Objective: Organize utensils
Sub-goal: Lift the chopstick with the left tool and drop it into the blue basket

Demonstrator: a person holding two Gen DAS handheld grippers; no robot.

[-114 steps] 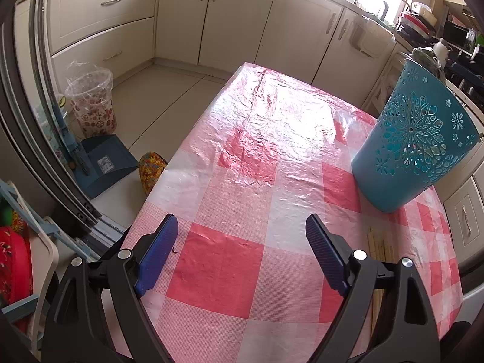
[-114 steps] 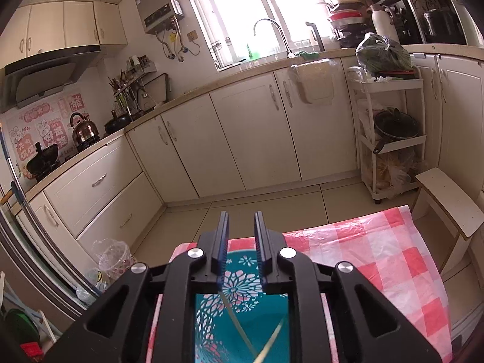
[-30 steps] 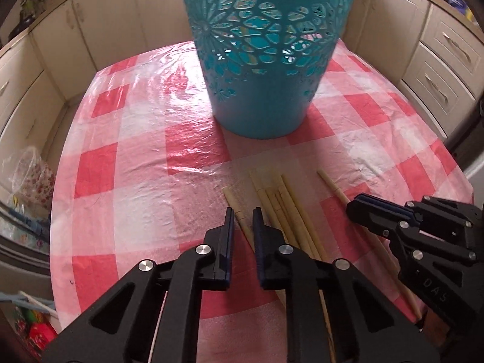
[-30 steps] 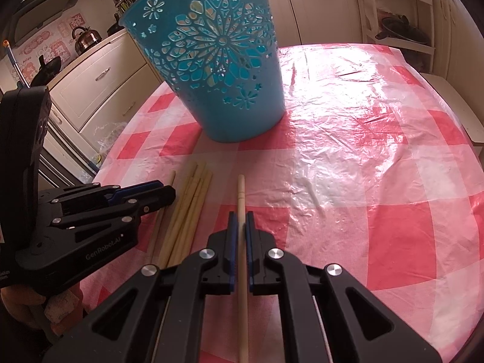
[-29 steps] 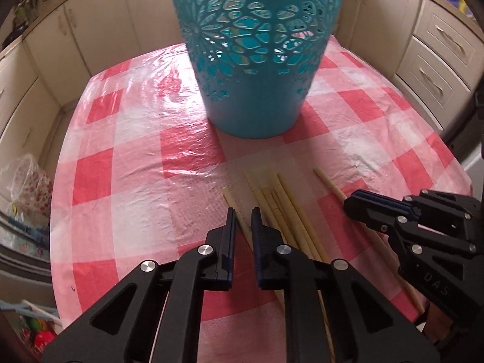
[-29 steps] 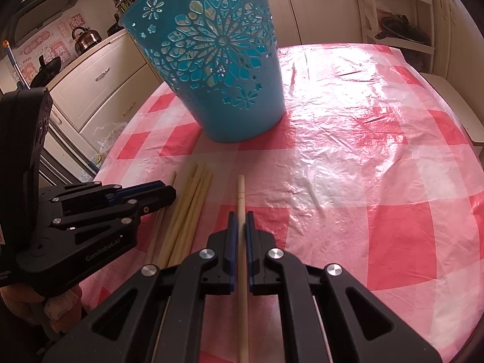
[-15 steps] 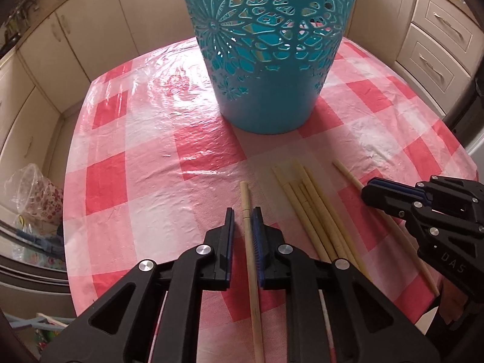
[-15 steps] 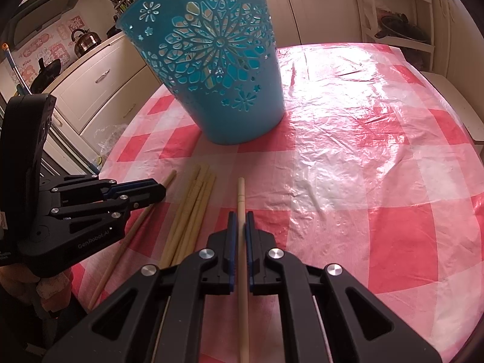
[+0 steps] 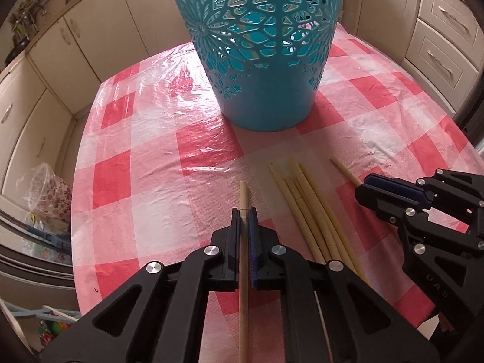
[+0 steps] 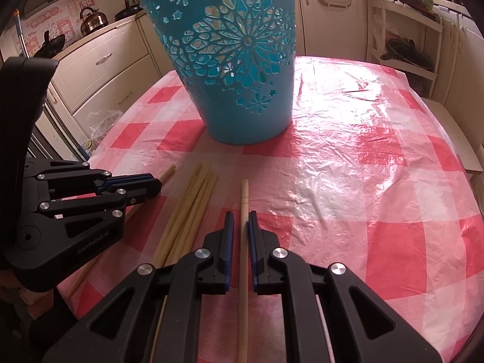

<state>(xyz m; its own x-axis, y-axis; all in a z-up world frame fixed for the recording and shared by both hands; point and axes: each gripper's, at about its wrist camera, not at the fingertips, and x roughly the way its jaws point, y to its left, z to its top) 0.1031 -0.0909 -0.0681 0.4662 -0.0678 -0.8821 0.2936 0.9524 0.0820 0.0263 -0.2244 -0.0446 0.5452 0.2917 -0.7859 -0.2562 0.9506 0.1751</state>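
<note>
While the red-and-white checked desk (image 9: 127,181) spreads beneath both tools, the pierced turquoise basket (image 9: 260,48) stands upright on it, well ahead of their tips. Just short of the basket, between the two tools, a loose bundle of pale chopsticks (image 9: 305,208) lies flat on the cloth. The left tool (image 9: 244,211) is clamped on a single chopstick (image 9: 243,199), its dark pads pressing the stick from both sides, the stick's end reaching a little past the tips toward the basket. The right tool (image 10: 240,216) straddles another single chopstick (image 10: 244,193); its jaws are opening, with a narrow gap showing on each side of the stick between the blue pads, so nothing presses it. That stick runs forward past the tips, just right of the bundle.
</note>
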